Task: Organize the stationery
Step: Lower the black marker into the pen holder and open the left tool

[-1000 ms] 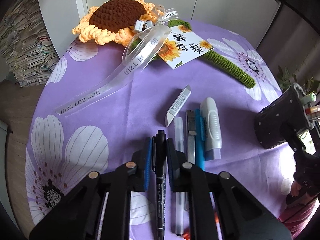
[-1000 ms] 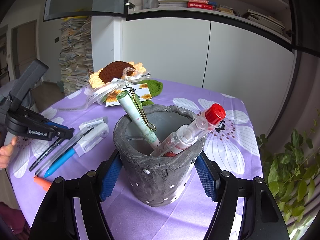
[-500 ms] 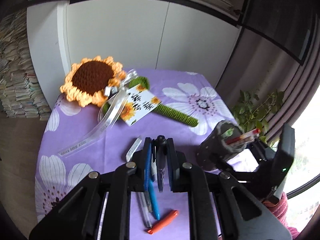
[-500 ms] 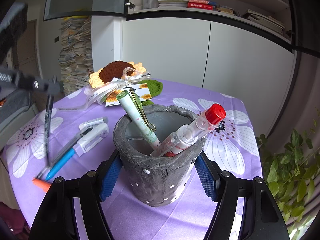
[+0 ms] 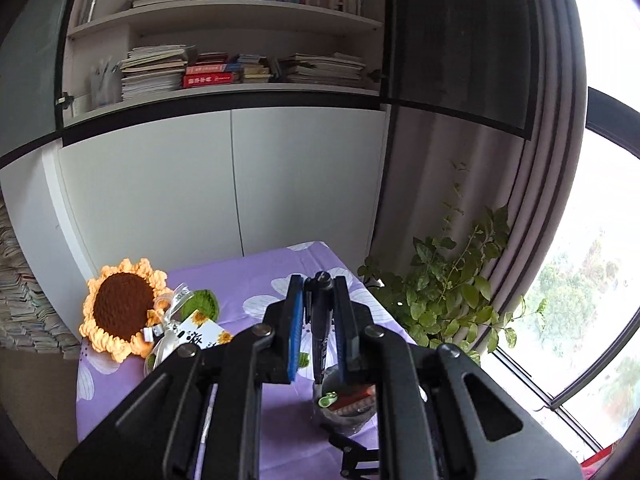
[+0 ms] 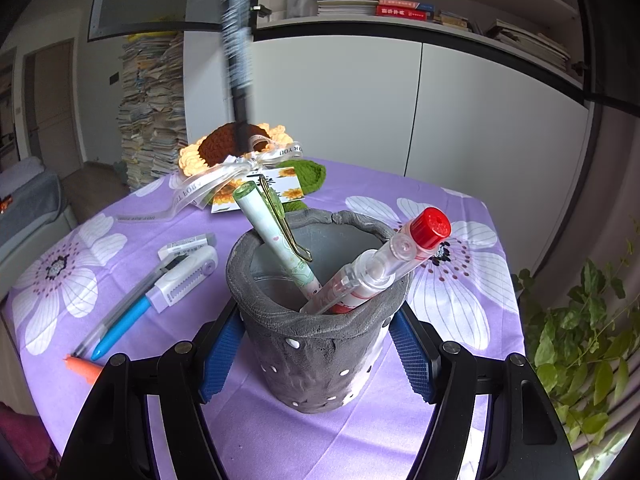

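My left gripper (image 5: 319, 286) is shut on a black marker (image 5: 321, 328), which hangs tip-down above the grey pen cup (image 5: 346, 408). In the right wrist view the same black marker (image 6: 237, 52) shows blurred, hanging above and behind the grey pen cup (image 6: 316, 344). My right gripper (image 6: 316, 344) is shut on the cup's sides. A green patterned pen (image 6: 276, 236) and a red-capped clear pen (image 6: 384, 260) stand inside the cup. On the purple cloth to the left lie a blue pen (image 6: 120, 326), a clear pen (image 6: 124, 304), a white correction tape (image 6: 184, 276), a white eraser (image 6: 186, 242) and an orange marker (image 6: 82, 368).
A crocheted sunflower (image 6: 224, 146) with ribbon and card (image 6: 256, 196) lies at the back of the round table (image 6: 460, 208). White cabinets and bookshelves stand behind. A potted plant (image 6: 592, 320) grows at the right, and stacks of papers (image 6: 152, 108) stand at the left.
My left gripper has lifted the black marker off the cloth, swung it right and turned it upright over the cup. The right gripper and cup have stayed still.
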Demonstrator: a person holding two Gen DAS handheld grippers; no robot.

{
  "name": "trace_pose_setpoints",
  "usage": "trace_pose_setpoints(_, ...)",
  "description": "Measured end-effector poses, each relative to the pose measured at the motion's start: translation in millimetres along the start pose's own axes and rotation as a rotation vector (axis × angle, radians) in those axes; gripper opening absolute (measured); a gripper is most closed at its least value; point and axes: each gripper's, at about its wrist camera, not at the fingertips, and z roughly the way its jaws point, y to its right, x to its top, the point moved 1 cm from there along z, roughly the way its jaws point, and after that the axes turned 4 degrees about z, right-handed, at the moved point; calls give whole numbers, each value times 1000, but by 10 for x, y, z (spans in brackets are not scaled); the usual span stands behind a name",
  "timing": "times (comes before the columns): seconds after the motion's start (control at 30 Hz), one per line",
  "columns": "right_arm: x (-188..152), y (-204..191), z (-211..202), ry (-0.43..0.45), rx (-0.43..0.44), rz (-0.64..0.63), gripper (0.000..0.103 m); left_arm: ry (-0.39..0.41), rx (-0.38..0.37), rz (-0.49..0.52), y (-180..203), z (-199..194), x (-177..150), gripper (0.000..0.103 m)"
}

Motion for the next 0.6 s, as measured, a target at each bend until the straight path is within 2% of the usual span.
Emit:
trace_pose_setpoints(0.17, 2, 9, -1, 0, 0, 0, 72, -54, -31, 23, 146, 237, -99, 12)
trace_pose_setpoints(0.37, 2, 9, -1, 0, 0, 0, 72, -191, -48, 2, 102, 577, -391, 12)
trace_pose_setpoints(0.6, 2, 8, 0, 0, -1, 0, 72, -252, -57, -26, 61, 677, -553, 12)
